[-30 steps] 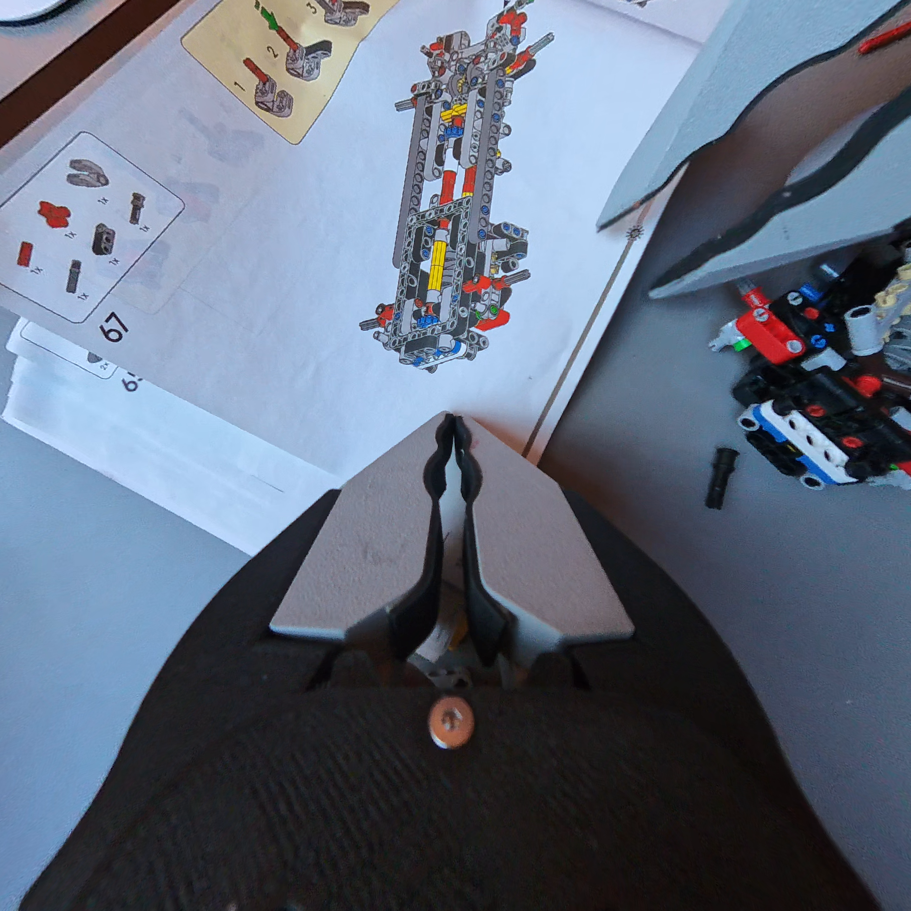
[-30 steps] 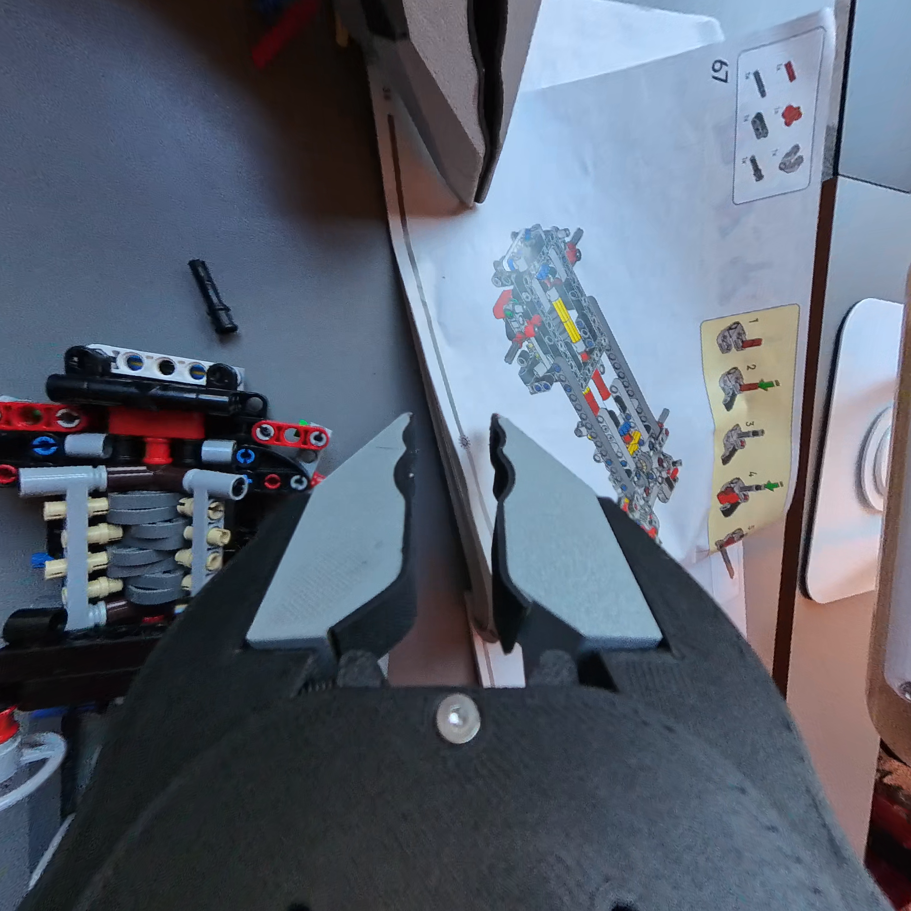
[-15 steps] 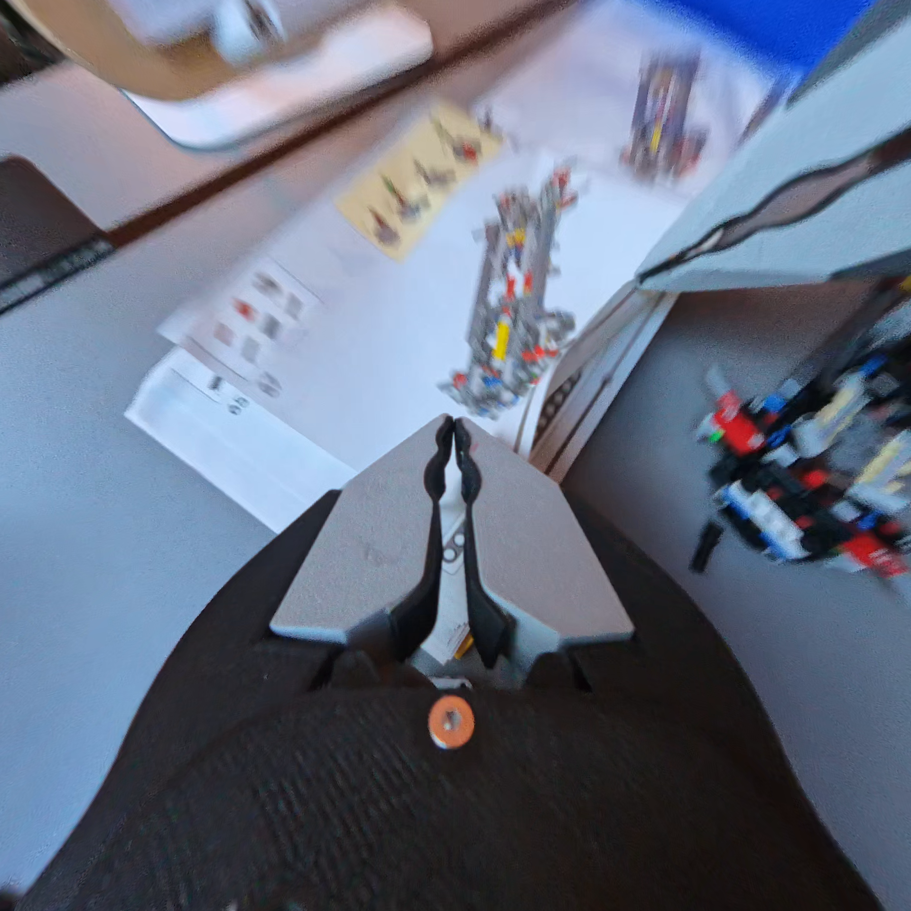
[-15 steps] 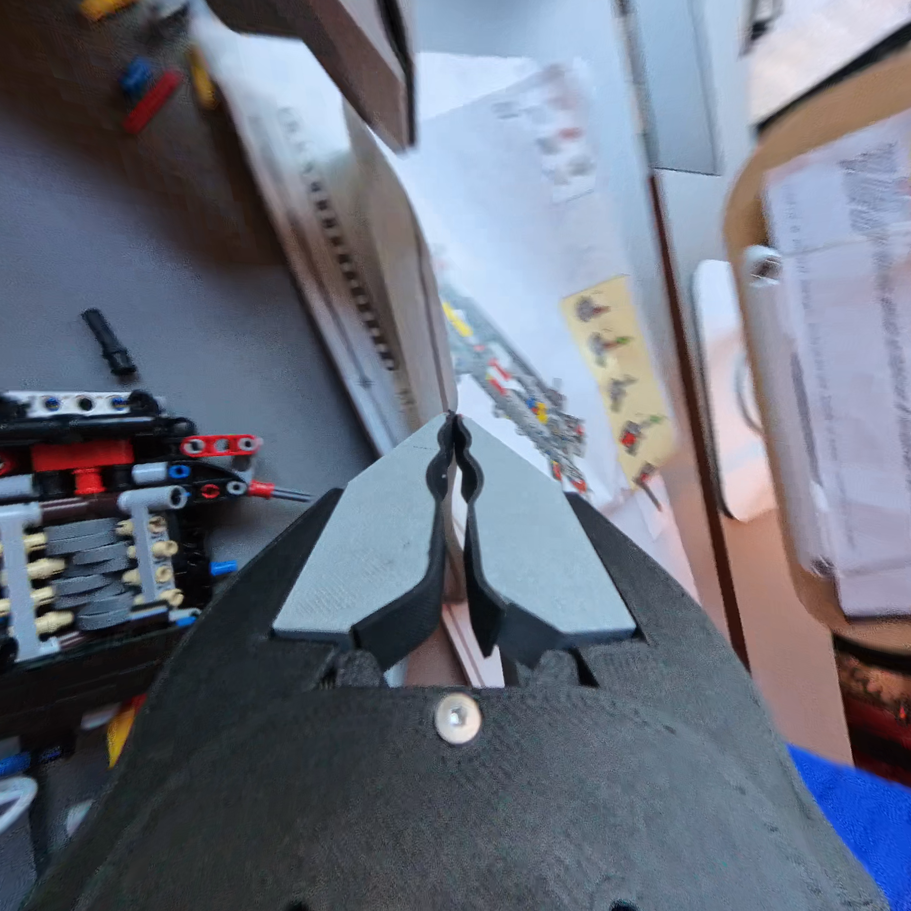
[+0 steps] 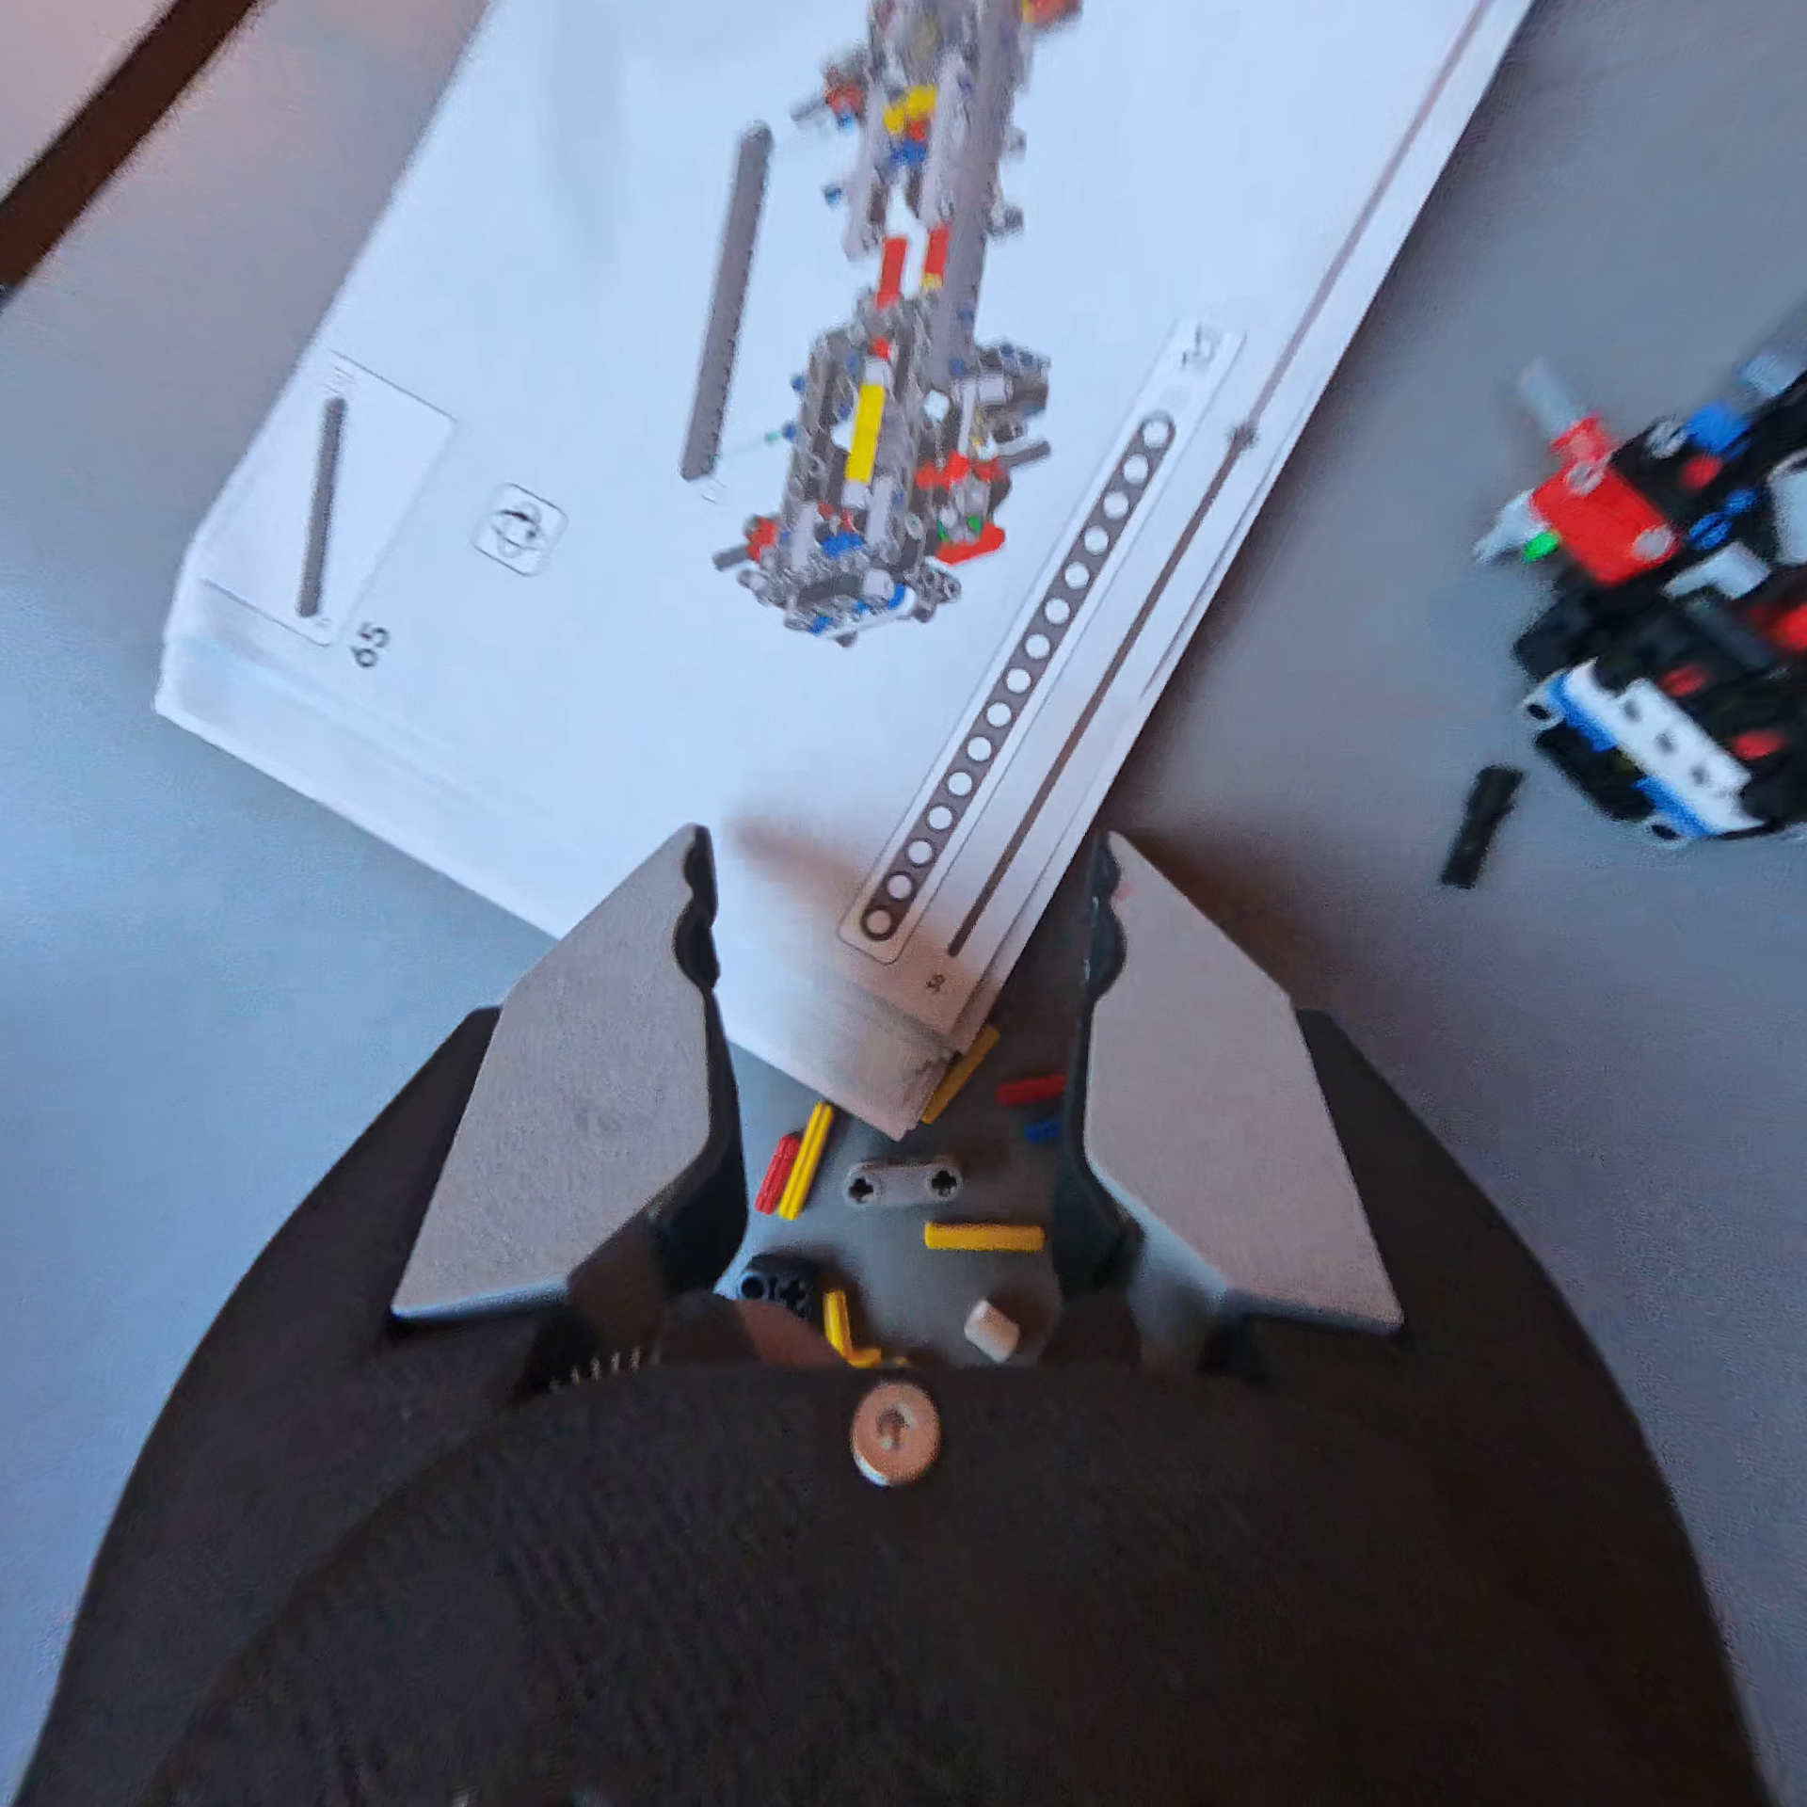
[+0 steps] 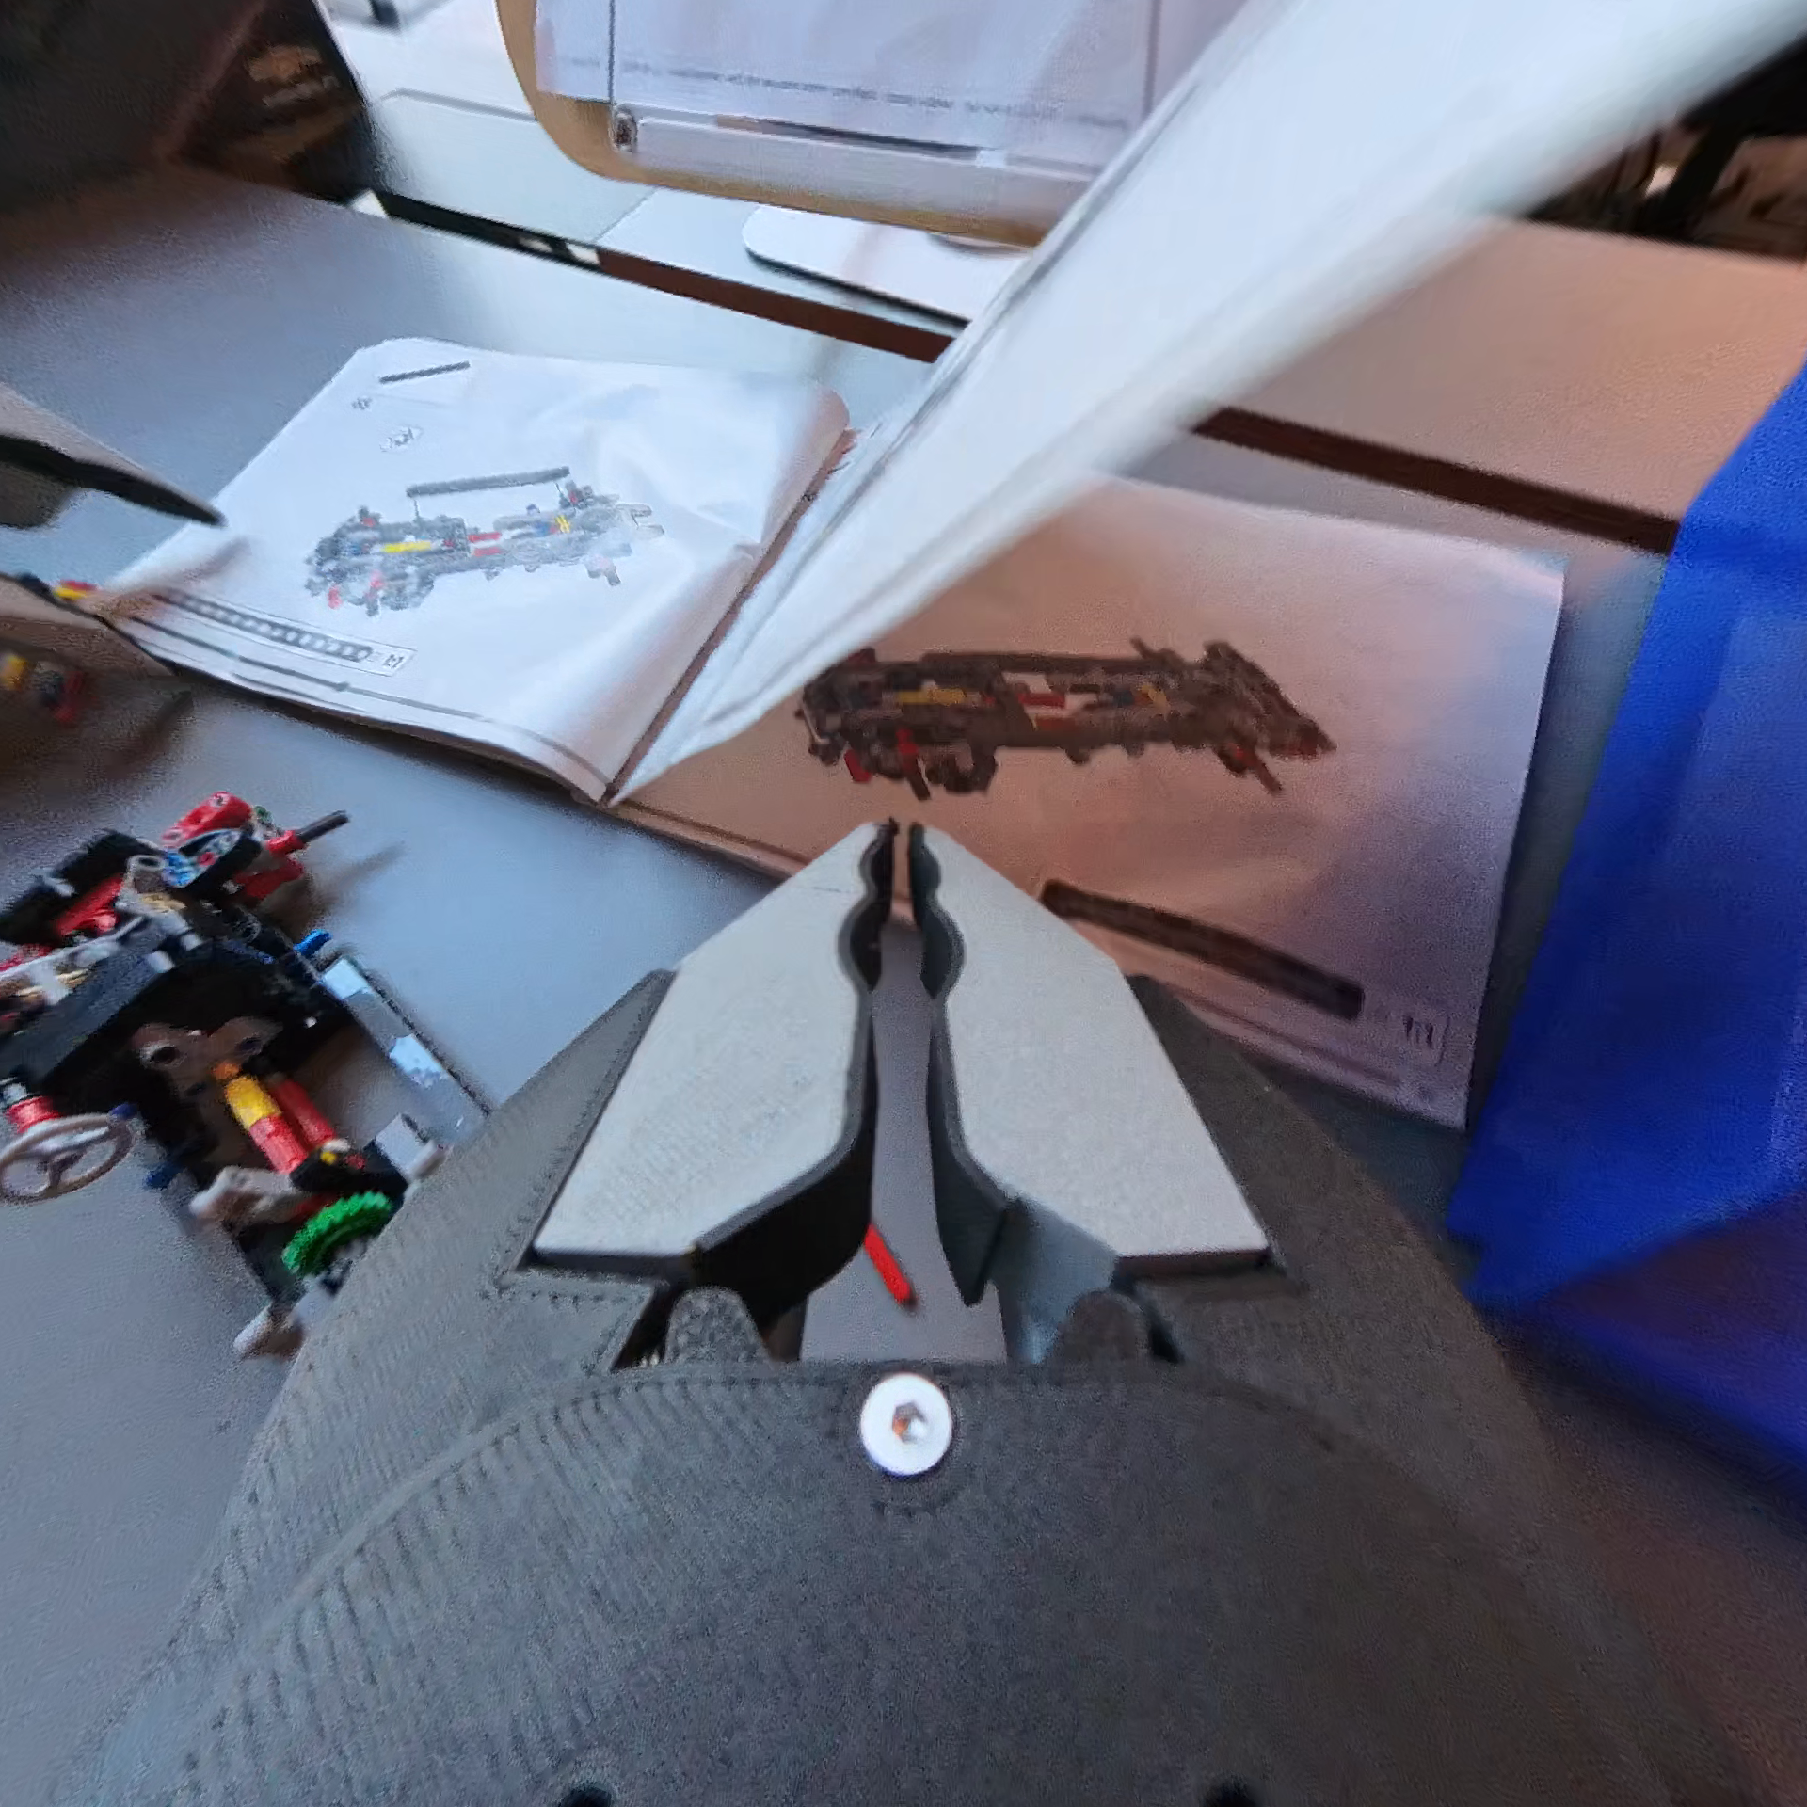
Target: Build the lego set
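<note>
We note an instruction booklet (image 5: 606,606) lying open on the grey counter (image 5: 196,1027), with one loose page (image 6: 1124,342) raised and blurred above the spread in the right wrist view. The left claw (image 5: 900,880) stands wide open over the booklet's near corner — nothing sits between its fingers (image 5: 626,978), and neither presses on the paper. Beneath it on the counter lie small loose building parts: yellow rods (image 5: 983,1237), a red piece (image 5: 777,1173), a grey two-hole connector (image 5: 904,1185), a black piece (image 5: 777,1281) and a beige stub (image 5: 992,1328). To the right of the booklet, apart from it, we record a partly built brick model (image 5: 1682,684) in black, red, white and blue, with a single black pin (image 5: 1476,826) lying just beside it. The right claw (image 6: 902,841) is closed on nothing — its tips all but meet above the booklet's right-hand page (image 6: 1271,831), and a red rod (image 6: 888,1266) shows on the counter below its fingers. A blue object (image 6: 1662,978) stands at the far right.
</note>
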`<state>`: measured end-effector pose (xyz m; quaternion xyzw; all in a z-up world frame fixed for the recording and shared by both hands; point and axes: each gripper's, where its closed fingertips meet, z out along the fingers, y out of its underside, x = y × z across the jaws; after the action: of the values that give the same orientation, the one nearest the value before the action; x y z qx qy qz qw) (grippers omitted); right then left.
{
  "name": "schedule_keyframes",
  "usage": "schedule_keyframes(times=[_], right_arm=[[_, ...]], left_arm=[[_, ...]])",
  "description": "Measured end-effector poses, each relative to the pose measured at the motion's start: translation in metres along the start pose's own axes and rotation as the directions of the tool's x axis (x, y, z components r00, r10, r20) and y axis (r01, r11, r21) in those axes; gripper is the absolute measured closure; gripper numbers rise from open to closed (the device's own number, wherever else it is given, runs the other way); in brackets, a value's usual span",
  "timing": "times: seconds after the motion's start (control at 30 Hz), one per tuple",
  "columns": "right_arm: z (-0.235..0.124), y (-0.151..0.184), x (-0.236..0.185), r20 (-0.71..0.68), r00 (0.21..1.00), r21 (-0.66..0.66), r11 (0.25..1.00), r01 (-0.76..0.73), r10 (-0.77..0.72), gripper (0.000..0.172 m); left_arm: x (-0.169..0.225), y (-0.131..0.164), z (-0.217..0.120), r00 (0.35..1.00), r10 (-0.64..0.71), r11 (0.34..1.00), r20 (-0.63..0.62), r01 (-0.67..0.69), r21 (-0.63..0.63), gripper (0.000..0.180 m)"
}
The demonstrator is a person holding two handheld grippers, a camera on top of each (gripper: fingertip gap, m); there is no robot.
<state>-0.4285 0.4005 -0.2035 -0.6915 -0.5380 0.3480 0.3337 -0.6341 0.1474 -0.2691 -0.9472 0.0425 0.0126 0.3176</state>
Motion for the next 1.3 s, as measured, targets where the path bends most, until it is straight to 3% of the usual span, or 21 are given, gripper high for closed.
schedule_keyframes(times=[0.1, 0.37, 0.6, 0.9, 1.0, 1.13, 1.3], right_arm=[[-0.023, 0.007, 0.009, 0.027, 0.996, 0.053, 0.995, -0.09, 0.088, 0.162], [-0.053, 0.014, 0.014, 0.046, 0.995, 0.08, 0.993, -0.091, 0.088, 0.151], [-0.025, 0.019, -0.018, 0.114, 0.993, -0.017, 0.999, 0.041, -0.039, 0.146], [0.002, 0.024, -0.04, 0.207, 0.976, -0.056, 0.996, 0.072, -0.059, 0.145], [0.006, 0.026, -0.045, 0.242, 0.969, -0.06, 0.995, 0.076, -0.059, 0.144], [0.009, 0.028, -0.044, 0.251, 0.963, -0.078, 0.99, 0.122, -0.099, 0.144], [0.002, 0.032, -0.029, 0.239, 0.955, -0.049, 0.98, 0.194, -0.177, 0.148]], left_arm=[[0.008, -0.001, 0.006, 0.999, 0.007, 1.0, -0.031, -0.007, -0.002, 0.121], [0.009, -0.004, 0.004, 0.993, -0.07, 0.996, -0.1, 0.075, 0.044, 0.119], [0.007, -0.005, 0.005, 0.993, -0.071, 0.995, -0.098, 0.077, 0.062, 0.126], [0.015, -0.011, 0.005, 0.976, -0.126, 0.985, -0.179, 0.144, 0.094, 0.122], [0.01, -0.01, 0.006, 0.982, -0.119, 0.986, -0.146, 0.134, 0.097, 0.135], [-0.002, -0.004, 0.006, 0.987, -0.121, 0.987, -0.103, 0.131, 0.09, 0.18], [-0.01, -0.002, 0.005, 0.983, -0.159, 0.981, -0.092, 0.168, 0.098, 0.18]])
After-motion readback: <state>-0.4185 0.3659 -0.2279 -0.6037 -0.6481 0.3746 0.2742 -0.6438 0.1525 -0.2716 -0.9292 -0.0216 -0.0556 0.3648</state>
